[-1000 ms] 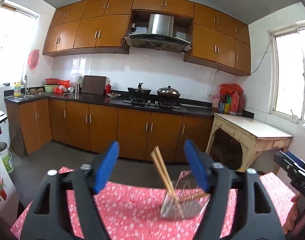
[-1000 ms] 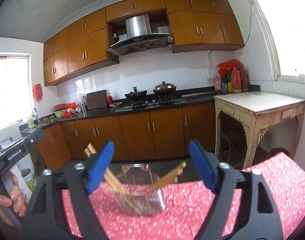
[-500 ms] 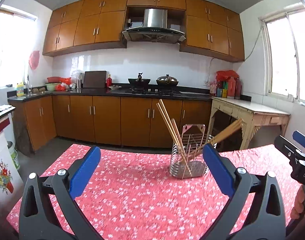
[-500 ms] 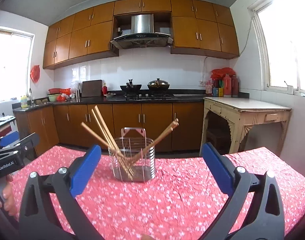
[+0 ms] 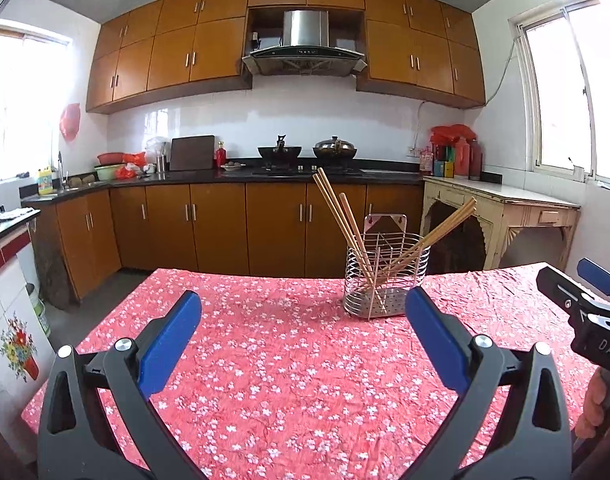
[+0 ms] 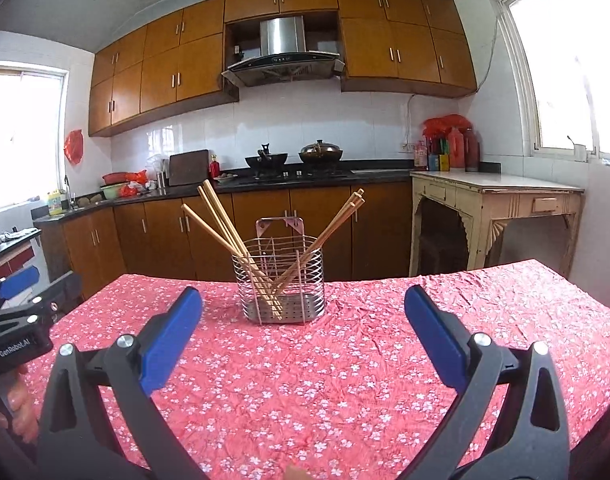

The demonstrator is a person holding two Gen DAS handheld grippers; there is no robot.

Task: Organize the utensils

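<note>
- wooden chopsticks [image 6: 221,222] all stand in the wire holder [image 6: 281,280], ahead of both claws — sorting looks done.
- left claw [image 5: 301,334] and right claw [image 6: 303,330] gape wide, empty — next, i'd just draw back.

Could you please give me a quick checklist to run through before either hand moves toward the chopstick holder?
1. Left gripper jaws wide and empty: ok.
2. Right gripper jaws wide and empty: ok.
3. Wire holder upright on the tablecloth: ok.
4. Chopsticks inside the holder, leaning both ways: ok.
5. No loose utensils on the visible tablecloth: ok.
6. Chopsticks paired by compartment: cannot tell.
</note>
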